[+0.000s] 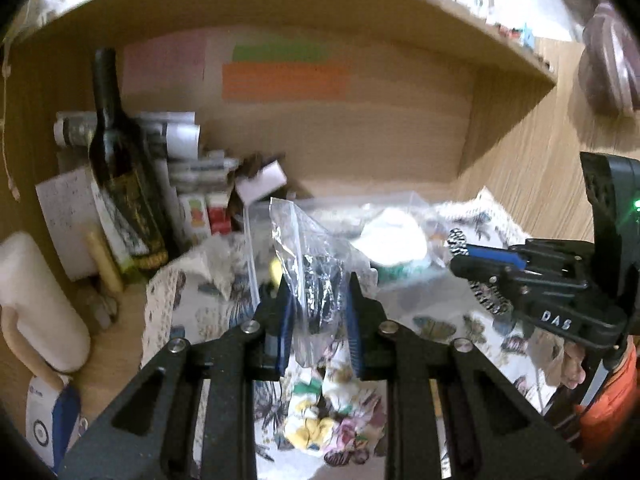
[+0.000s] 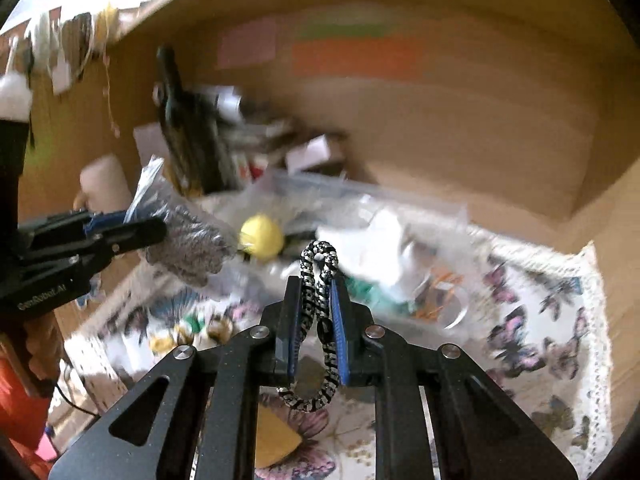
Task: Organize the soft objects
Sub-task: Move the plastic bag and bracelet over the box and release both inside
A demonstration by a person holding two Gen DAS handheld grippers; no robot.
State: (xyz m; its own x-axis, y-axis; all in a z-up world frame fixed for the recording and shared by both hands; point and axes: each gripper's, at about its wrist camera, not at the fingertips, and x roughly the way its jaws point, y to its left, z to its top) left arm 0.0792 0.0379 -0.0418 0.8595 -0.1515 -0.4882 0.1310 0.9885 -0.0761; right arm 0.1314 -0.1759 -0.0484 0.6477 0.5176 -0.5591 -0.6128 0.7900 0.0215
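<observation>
Pinching the crinkled clear plastic zip bag [image 1: 308, 264] in my left gripper [image 1: 318, 308]; my right gripper [image 2: 318, 304] is clamping the black-and-white braided fabric loop [image 2: 320, 280]; I'm aiming it squarely at the bag's mouth.

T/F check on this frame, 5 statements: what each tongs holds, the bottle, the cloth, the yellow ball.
1. The left tongs are shut on a clear plastic bag. True.
2. The right tongs are open with nothing between them. False: they are shut on a black-and-white hair tie.
3. The dark bottle lies flat on the cloth. False: it stands at the back left of the shelf, tilted, off the cloth.
4. A butterfly-print cloth covers the surface under both tongs. True.
5. The yellow ball is gripped by the right tongs. False: it sits apart, ahead and to the left of them.
</observation>
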